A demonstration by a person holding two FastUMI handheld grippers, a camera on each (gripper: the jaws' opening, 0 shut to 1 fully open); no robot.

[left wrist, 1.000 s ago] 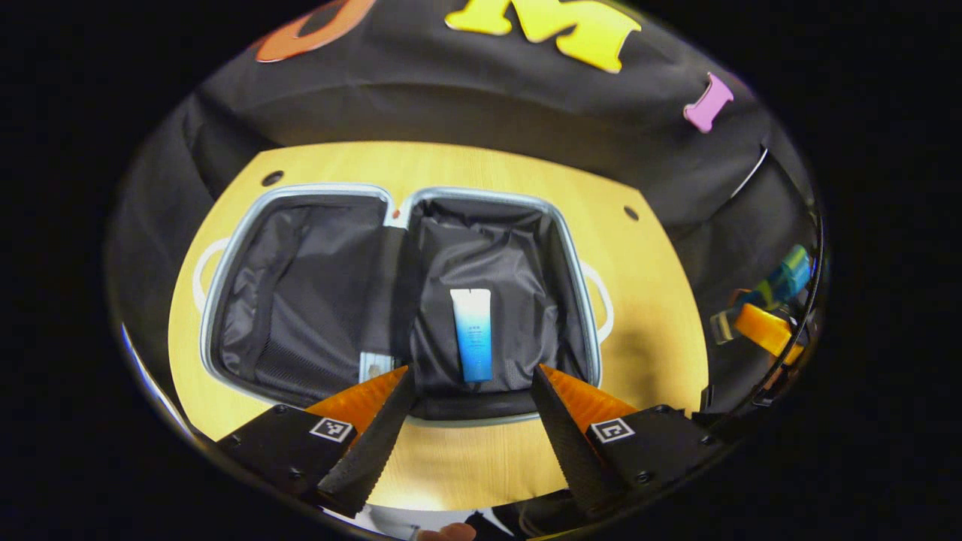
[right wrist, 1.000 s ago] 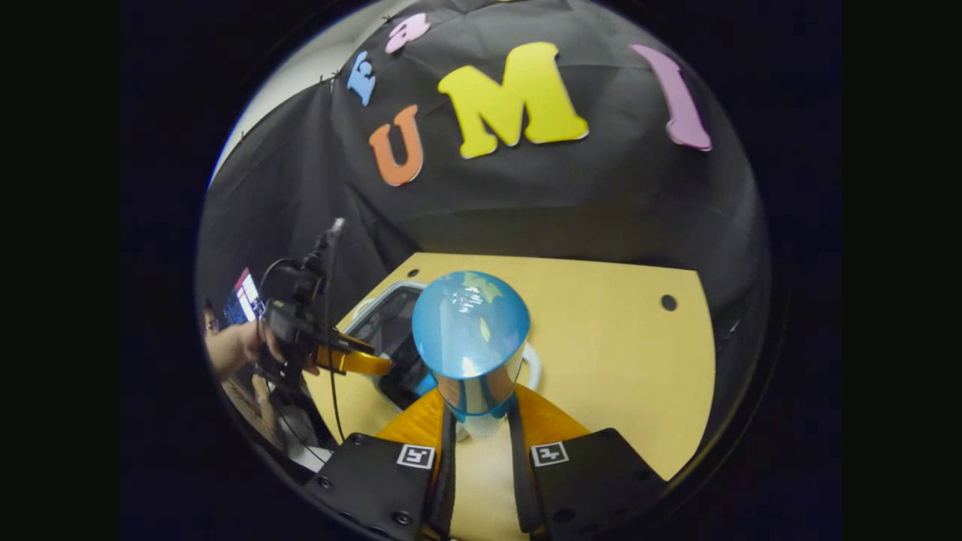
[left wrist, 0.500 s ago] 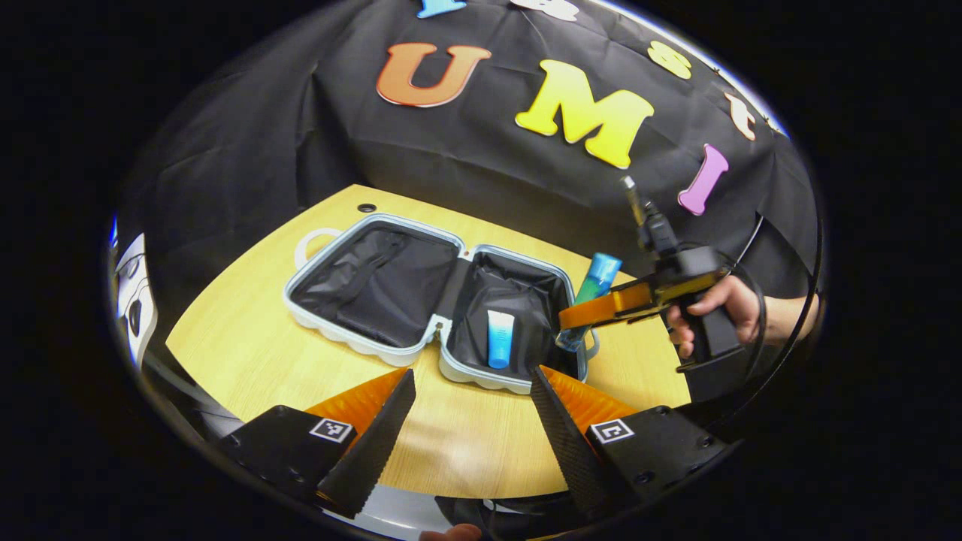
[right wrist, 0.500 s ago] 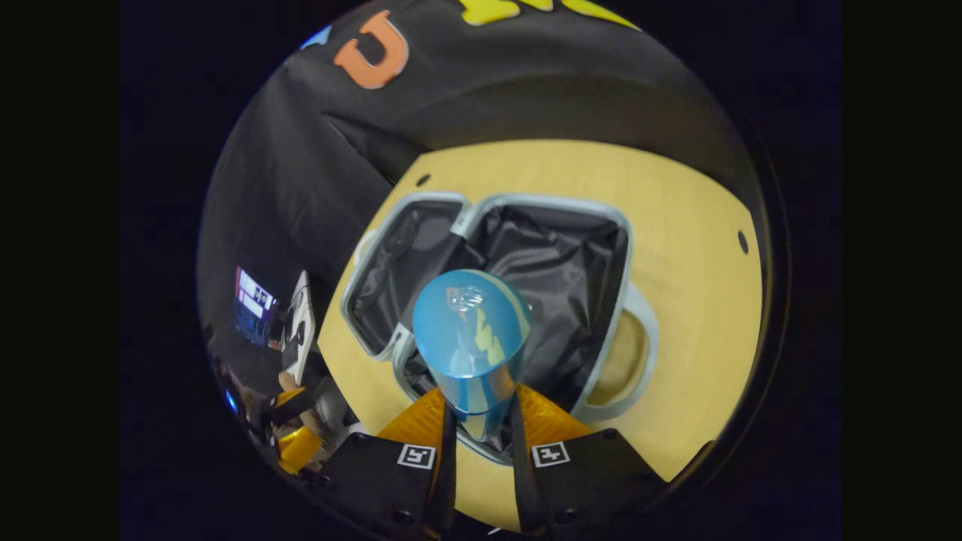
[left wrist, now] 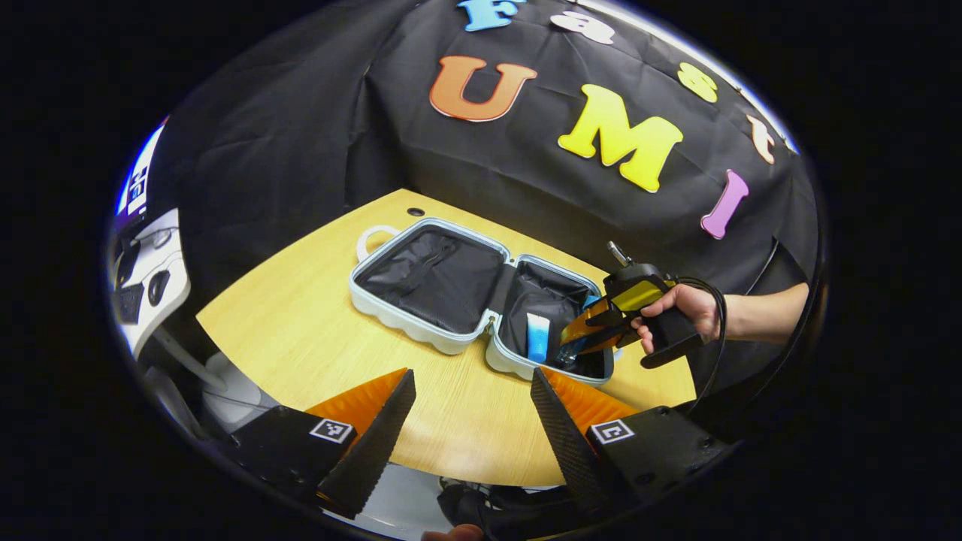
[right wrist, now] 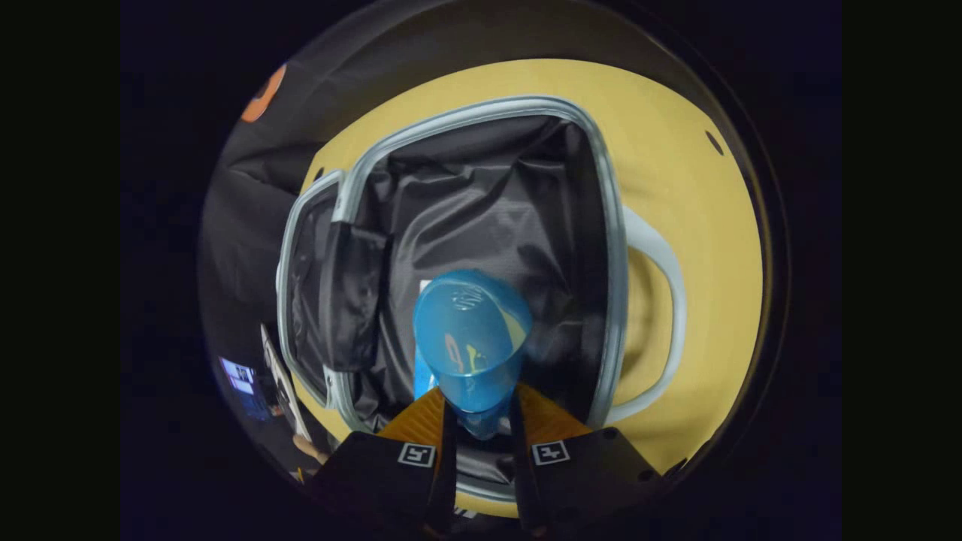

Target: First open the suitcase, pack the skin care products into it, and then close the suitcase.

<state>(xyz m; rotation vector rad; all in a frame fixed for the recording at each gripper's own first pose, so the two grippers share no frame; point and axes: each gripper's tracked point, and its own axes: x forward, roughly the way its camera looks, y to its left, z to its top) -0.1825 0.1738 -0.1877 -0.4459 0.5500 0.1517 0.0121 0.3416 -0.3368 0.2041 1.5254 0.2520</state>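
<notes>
The right gripper (right wrist: 479, 421) has come down over the open suitcase (left wrist: 421, 330) in the last second: a moment ago it hung above the counter (left wrist: 301, 330) beside the case, and now its own view looks straight into the right-hand half, with the black lining close below. Its jaws are closed on a blue bottle (right wrist: 472, 342), pinching it low on the body, the wider end pointing down into the compartment. A blue and white tube (left wrist: 537, 337) already lies in that same half, just beside where the bottle is heading. I judge the packing about half done, with the bottle ready to be let go.

The left gripper (left wrist: 470, 421) has drawn back and up from the case; its jaws stand wide apart, holding nothing, above the near edge of the counter. From its view, the hand (left wrist: 688, 308) holding the right gripper reaches in from the right side, tilted downward so the orange fingers dip past the suitcase rim.
</notes>
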